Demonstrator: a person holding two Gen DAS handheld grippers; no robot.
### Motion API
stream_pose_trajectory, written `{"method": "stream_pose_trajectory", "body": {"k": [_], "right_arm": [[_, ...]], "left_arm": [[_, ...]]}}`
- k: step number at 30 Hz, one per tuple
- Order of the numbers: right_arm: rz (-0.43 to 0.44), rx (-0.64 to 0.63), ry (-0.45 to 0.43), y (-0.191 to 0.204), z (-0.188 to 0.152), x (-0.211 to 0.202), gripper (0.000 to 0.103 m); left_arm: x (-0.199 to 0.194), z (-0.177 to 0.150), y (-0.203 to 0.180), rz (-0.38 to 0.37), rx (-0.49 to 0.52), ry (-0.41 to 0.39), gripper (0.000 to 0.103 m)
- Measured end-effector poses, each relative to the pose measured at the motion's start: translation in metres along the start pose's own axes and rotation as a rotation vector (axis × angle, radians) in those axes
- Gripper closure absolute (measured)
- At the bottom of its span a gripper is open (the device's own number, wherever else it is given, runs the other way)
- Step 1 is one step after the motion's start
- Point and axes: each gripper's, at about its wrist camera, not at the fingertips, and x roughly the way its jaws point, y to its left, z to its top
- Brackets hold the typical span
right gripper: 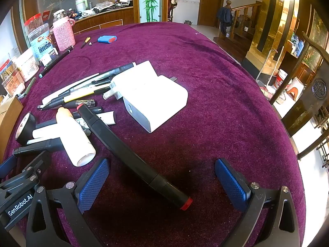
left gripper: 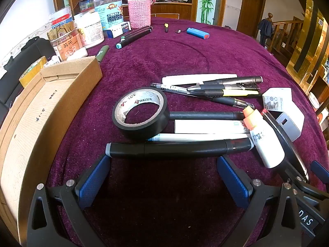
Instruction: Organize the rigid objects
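Rigid objects, mostly pens and markers, lie in a loose heap mid-tabletop [left gripper: 185,47], on the purple cloth. Black tape roll [left gripper: 141,112] sits at the heap's left edge, leaning on a black marker behind it. Thick black marker with grey end [left gripper: 178,149] lies crosswise, nearest the left tongs [left gripper: 164,183]. Above it: a white pen, a white tube, then a fan of black and yellow pens [left gripper: 224,91]. White bottle with orange cap [left gripper: 263,142] rests tilted on the marker ends at right. White charger block [right gripper: 152,94] lies just right of the heap, touching the pen tips. Long black marker with red caps [right gripper: 133,154] runs diagonally from the heap toward the right tongs [right gripper: 162,185], its near end between the blue pads.

Left tongs: spread wide, nothing gripped, blue pads clear of the grey-ended marker. Right tongs: spread wide too, pads not touching the red-capped marker.

Cardboard box [left gripper: 47,111] stands at far left. Jars and a pink knit-sleeved bottle [left gripper: 139,10] crowd the far left rim.
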Motion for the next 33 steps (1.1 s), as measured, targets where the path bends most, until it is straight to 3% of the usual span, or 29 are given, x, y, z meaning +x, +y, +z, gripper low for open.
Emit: {"method": "stream_pose_trajectory", "body": {"k": [12, 16, 21, 26, 29, 33], "right_arm": [[0.037, -0.026, 0.025, -0.004, 0.005, -0.001, 0.001], [0.072, -0.047, 0.059, -0.007, 0.003, -0.002, 0.001], [0.046, -0.064, 0.101, -0.006, 0.008, 0.001, 0.001], [0.030, -0.046, 0.072, -0.004, 0.003, -0.002, 0.001], [0.030, -0.052, 0.086, -0.002, 0.005, -0.001, 0.001], [0.009, -0.049, 0.101, -0.007, -0.001, -0.014, 0.001]], "left_arm": [[0.000, 0.000, 0.002, 0.001, 0.001, 0.000, 0.000], [0.000, 0.002, 0.001, -0.048, 0.068, 0.053, 0.000], [-0.005, -0.003, 0.001, -0.099, 0.178, 0.078, 0.000], [-0.012, -0.011, -0.002, -0.072, 0.182, 0.033, 0.000], [-0.012, -0.010, 0.007, -0.132, 0.149, 0.041, 0.001], [-0.025, -0.010, 0.023, -0.156, 0.107, 0.014, 0.002]]}}
